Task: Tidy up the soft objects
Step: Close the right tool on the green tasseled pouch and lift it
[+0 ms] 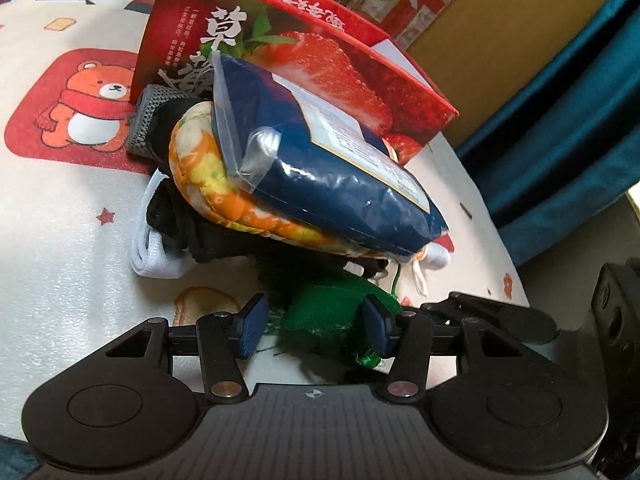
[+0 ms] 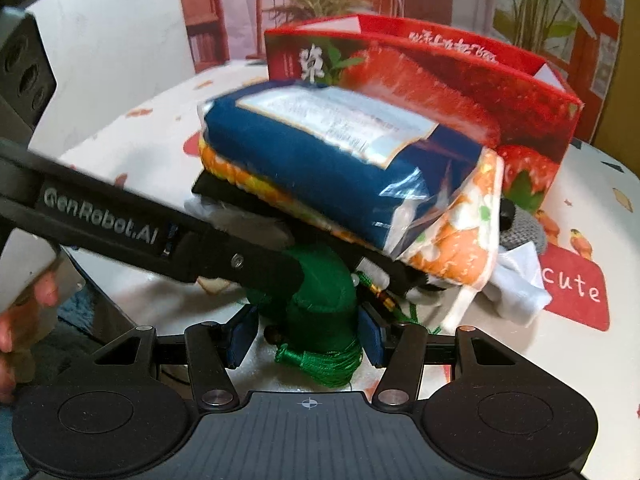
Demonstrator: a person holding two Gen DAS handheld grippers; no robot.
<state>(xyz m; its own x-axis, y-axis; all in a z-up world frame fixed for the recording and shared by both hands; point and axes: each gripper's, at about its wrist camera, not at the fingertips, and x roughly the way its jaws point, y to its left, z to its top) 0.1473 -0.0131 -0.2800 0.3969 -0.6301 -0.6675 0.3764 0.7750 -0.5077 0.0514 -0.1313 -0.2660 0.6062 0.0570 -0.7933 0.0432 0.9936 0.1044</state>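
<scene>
Two claws meet at one green plush (image 1: pixel 320 312), which lies on the counter (image 1: pixel 60 240) under one pile: a blue packet (image 1: pixel 328 168) atop an orange floral cushion (image 1: pixel 200 176), before one strawberry box (image 1: pixel 360 64). Left claw (image 1: pixel 316 326) and right claw (image 2: pixel 306 334) both clench that plush. Only the right wrist view shows a person's hand (image 2: pixel 24 312) and the word "cute".

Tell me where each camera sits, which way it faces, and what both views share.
Left wrist: on the left gripper, angled down at the green plush; only its own fingers show.
Right wrist: on the right gripper, same plush; the other gripper's arm and a hand show.
Shared: blue packet, strawberry box.
</scene>
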